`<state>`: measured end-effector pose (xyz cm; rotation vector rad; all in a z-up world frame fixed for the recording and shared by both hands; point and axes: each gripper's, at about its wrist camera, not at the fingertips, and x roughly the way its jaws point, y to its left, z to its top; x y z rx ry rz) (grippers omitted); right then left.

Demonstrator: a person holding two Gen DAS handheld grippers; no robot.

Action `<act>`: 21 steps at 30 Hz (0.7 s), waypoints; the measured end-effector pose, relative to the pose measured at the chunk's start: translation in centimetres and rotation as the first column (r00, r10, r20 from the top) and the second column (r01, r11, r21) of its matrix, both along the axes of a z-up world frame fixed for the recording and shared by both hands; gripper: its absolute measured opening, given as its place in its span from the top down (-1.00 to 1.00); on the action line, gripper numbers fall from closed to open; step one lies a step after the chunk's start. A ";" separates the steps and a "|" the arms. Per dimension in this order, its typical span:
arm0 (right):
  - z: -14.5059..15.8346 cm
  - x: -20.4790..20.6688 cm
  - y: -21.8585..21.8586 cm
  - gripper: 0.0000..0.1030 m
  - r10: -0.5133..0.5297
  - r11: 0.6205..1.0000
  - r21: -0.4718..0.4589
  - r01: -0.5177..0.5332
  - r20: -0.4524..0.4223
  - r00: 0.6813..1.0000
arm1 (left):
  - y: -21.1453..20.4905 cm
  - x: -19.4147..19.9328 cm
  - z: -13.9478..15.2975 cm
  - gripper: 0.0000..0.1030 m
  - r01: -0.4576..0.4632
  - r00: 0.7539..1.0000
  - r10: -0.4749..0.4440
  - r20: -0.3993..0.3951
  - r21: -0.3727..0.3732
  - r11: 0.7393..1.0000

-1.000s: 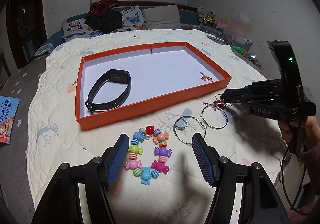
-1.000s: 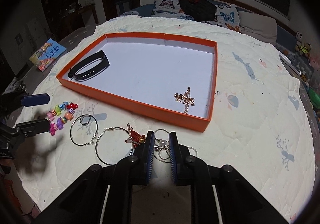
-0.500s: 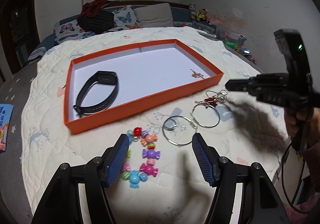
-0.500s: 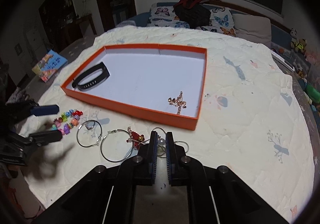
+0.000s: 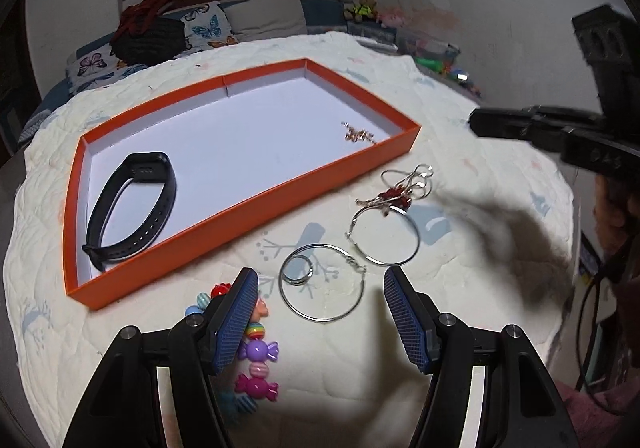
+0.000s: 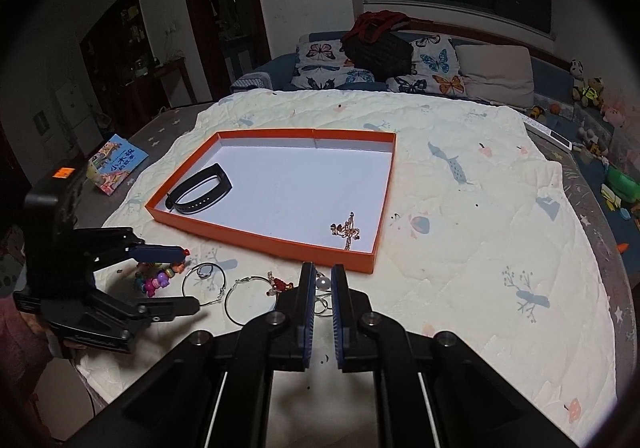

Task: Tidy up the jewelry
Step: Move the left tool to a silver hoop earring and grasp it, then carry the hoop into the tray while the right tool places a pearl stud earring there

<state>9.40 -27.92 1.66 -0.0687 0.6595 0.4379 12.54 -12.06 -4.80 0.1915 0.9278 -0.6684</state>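
Two grippers sit over the quilt, and what matters is which loose piece lies in front of which. Your left gripper (image 5: 320, 312) is spread wide and holds nothing; the nearer hoop earring (image 5: 322, 282) lies flat on the quilted cover (image 5: 460, 88) straight ahead between its blue pads (image 5: 236, 322), with a small ring (image 5: 298, 268) resting inside the hoop's far left edge. The candy-bead bracelet (image 5: 254, 352) lies under and just behind the left pad, so a straight descent would favour the hoop, not the beads. Your right gripper (image 6: 321, 280) has its jaws drawn nearly together, with only a narrow slot between them; a pearl-like bead of the tangled earring cluster (image 5: 400, 192) shows in that slot, but whether the pads actually pinch it you cannot tell from either view. That cluster, with its red charm, lies just ahead of the right tips and touches the second hoop earring (image 5: 384, 234). The orange tray (image 5: 248, 204) lies beyond all of these, its near wall running across your reach; it already holds the black fitness band (image 5: 132, 208) at its left end and a gold chain (image 5: 358, 134) near its right corner. By this layout the left gripper is nearer the first hoop, the right nearer the cluster, and both would need to travel forward over the wall.
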 end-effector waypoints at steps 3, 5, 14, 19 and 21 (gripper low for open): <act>0.0 0.0 0.0 0.81 0.001 1.000 0.002 -0.001 -0.001 1.000 | -0.5 0.3 -0.5 -0.35 0.025 1.000 -0.025 0.004 0.023 0.999; -0.1 0.0 0.0 0.81 0.001 1.000 0.003 -0.001 -0.003 1.000 | -0.7 0.5 -0.9 -0.34 0.038 0.999 -0.038 0.006 0.040 0.998; -0.2 -0.2 0.1 0.81 0.001 1.000 0.007 -0.001 -0.004 1.000 | -1.8 0.2 -1.5 -0.08 0.090 0.994 -0.095 0.060 0.079 0.993; -0.2 -0.3 0.2 0.81 0.006 1.000 0.005 -0.006 -0.007 1.000 | -1.9 -0.3 -1.3 -0.01 0.088 0.991 -0.096 0.092 0.088 0.992; -0.1 -0.6 0.2 0.81 0.007 1.000 0.004 -0.007 -0.004 1.000 | -1.7 -0.5 -0.9 0.00 0.077 0.992 -0.084 0.094 0.074 0.994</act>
